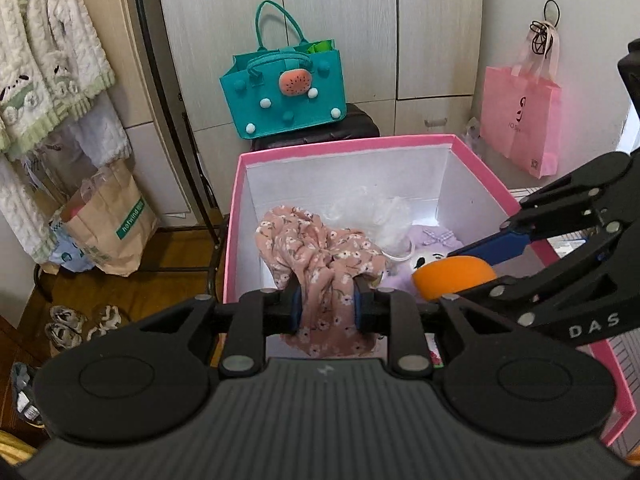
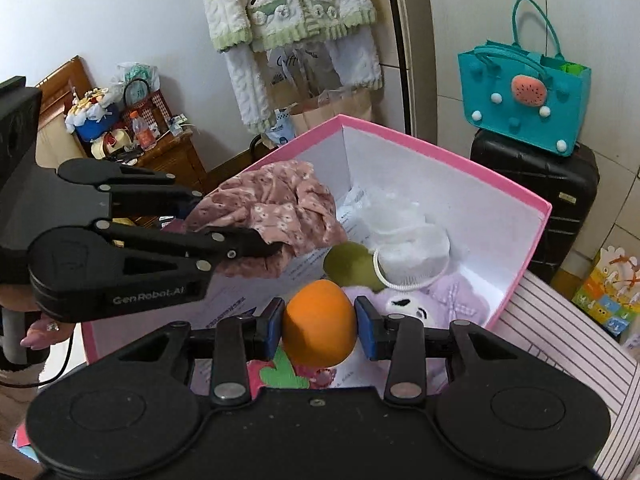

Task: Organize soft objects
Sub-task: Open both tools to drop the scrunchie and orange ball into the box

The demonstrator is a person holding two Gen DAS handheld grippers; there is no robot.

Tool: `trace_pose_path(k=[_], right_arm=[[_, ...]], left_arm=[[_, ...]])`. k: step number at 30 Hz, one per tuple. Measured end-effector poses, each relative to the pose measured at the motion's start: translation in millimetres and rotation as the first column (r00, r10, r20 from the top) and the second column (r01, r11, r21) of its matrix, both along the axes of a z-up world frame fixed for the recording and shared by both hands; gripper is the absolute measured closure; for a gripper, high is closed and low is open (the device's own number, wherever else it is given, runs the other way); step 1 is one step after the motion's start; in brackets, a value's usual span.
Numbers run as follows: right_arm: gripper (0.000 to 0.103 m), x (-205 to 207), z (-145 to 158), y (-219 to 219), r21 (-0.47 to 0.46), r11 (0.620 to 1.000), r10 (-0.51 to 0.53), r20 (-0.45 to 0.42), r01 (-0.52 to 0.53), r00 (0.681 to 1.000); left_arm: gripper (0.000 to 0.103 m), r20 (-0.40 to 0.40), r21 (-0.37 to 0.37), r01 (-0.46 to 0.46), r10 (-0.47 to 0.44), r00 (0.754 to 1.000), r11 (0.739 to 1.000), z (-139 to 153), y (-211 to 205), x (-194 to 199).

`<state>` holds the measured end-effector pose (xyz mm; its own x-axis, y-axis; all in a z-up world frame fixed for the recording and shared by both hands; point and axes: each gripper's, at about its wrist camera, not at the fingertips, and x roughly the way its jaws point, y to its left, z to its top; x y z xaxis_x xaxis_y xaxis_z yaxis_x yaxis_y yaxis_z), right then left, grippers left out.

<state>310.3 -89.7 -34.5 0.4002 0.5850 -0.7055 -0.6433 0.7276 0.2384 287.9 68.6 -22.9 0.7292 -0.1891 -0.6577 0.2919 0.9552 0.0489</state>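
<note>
Over the pink box [image 1: 472,141], the left gripper [image 1: 326,304] is clenched on the floral cloth [image 1: 316,252], which droops inside at the left. To its right, the right gripper [image 2: 320,322] squeezes an orange ball [image 2: 320,322] above the purple plush toy [image 2: 452,300].

Bright, sharp; fisheye-warped edges, perhaps daylight.

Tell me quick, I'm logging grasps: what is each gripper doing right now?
Left gripper: closed on the pink floral cloth, over the pink box.
Right gripper: closed on the orange soft ball.
</note>
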Motion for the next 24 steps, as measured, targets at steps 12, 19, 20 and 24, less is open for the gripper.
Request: trace_pose_path(k=[12, 19, 20, 24], right_arm=[[0.056, -22, 24, -16, 0.037, 0.999, -0.028, 0.074, 0.026, 0.997], [0.055, -55, 45, -43, 0.055, 0.997, -0.059, 0.11, 0.053, 0.992], [0.055, -60, 48, -48, 0.055, 0.997, -0.063, 0.117, 0.057, 0.991], [0.051, -84, 64, -63, 0.066, 0.996, -0.071, 0.143, 0.062, 0.987]], left_arm=[[0.053, 0.079, -0.025, -0.022, 0.024, 0.997, 0.999, 17, 6, -28], [0.045, 0.12, -0.036, -0.031, 0.035, 0.992, 0.999, 41, 14, -56], [0.045, 0.116, -0.048, -0.025, 0.03, 0.993, 0.999, 44, 15, -61], [0.042, 0.08, -0.093, 0.018, -0.011, 0.997, 0.996, 57, 17, -79]])
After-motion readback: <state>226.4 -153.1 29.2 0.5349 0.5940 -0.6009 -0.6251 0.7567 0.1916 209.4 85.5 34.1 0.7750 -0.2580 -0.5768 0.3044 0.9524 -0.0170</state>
